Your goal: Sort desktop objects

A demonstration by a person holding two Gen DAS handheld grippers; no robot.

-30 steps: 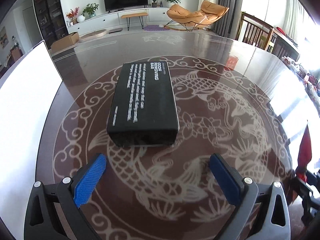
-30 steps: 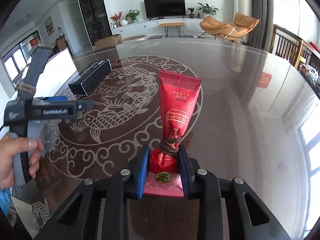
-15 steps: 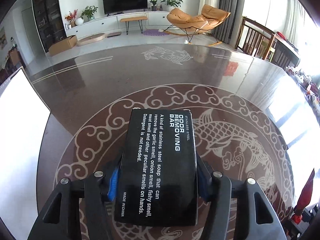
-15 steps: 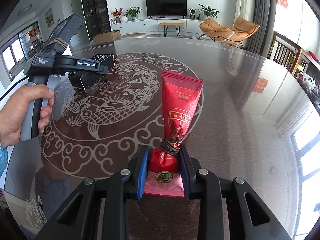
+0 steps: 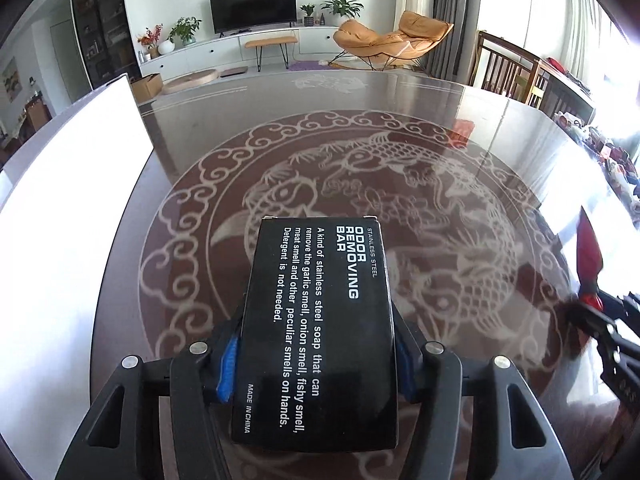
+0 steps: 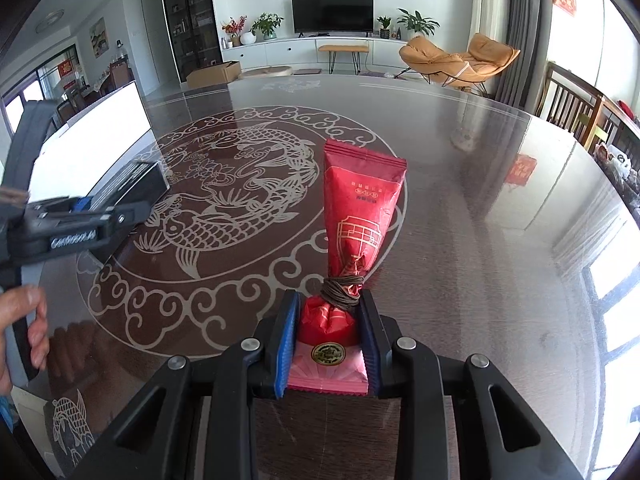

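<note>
My left gripper (image 5: 316, 344) is shut on a black box (image 5: 320, 320) printed "ODOR REMOVING BAR", held lengthwise between the blue pads above the table. The same box (image 6: 132, 186) and left gripper (image 6: 80, 220) show at the left of the right wrist view. My right gripper (image 6: 328, 340) is shut on the tied lower end of a red packet (image 6: 358, 216) bound with brown cord, its long end pointing away over the table. The packet's edge (image 5: 588, 264) shows at the right of the left wrist view.
A dark glossy table (image 6: 460, 200) carries a pale fish and cloud pattern (image 5: 360, 184). A large white board (image 5: 68, 208) lies along the table's left side. Wooden chairs (image 6: 580, 108) stand beyond the right edge. A hand (image 6: 20, 320) holds the left gripper.
My left gripper moved up to the black box, shut on it, then drew it back and left toward the white board. The right gripper has kept its hold on the red packet.
</note>
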